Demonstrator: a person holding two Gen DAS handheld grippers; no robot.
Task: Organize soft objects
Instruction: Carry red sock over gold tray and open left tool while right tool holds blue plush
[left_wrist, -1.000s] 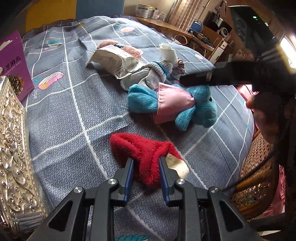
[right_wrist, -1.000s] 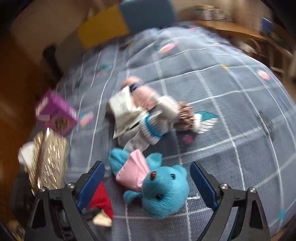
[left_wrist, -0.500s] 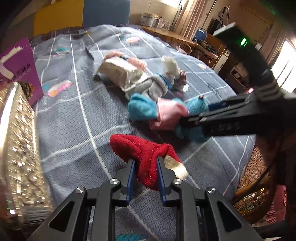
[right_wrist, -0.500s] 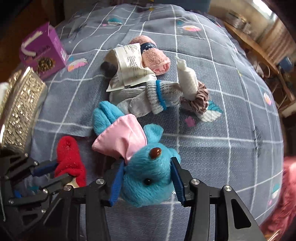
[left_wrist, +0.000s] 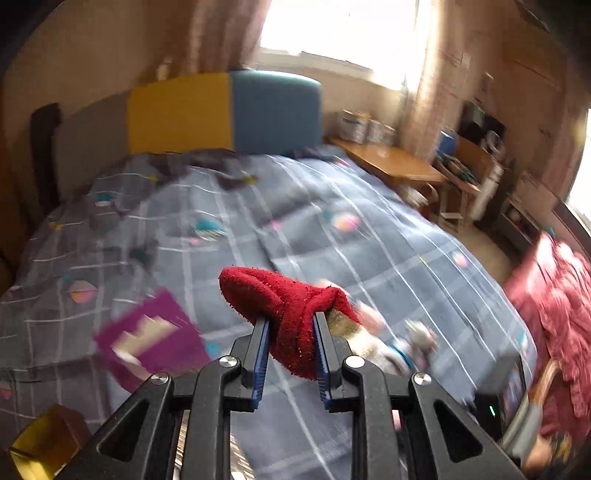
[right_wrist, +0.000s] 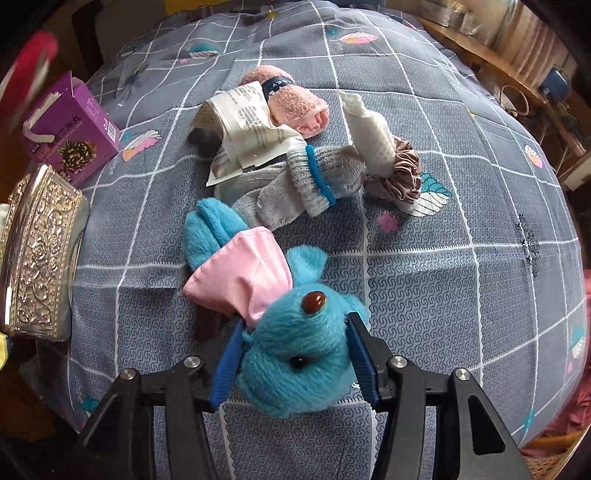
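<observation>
My left gripper (left_wrist: 291, 321) is shut on a red fuzzy sock (left_wrist: 280, 299) and holds it in the air above the bed; this view is blurred by motion. In the right wrist view my right gripper (right_wrist: 295, 328) points down at a blue plush toy (right_wrist: 295, 365) in a pink dress. Its blue pads sit against both sides of the toy's head while the jaws are opening slightly. Behind the toy lie a pink sock (right_wrist: 295, 103), grey socks with blue bands (right_wrist: 317, 181), a white rolled sock (right_wrist: 369, 140) and a brown scrunchie (right_wrist: 402, 173).
A grey checked bedspread (right_wrist: 443, 277) covers the bed. An ornate silver box (right_wrist: 37, 251) and a purple carton (right_wrist: 70, 129) stand at the left edge. A crumpled paper label (right_wrist: 251, 136) lies on the sock pile. A wooden desk (left_wrist: 388, 162) and red bedding (left_wrist: 554, 295) are on the right.
My left gripper has risen with the red sock off the bedspread, its view swinging up toward the headboard. My right gripper went from wide open to closed around the blue toy's head.
</observation>
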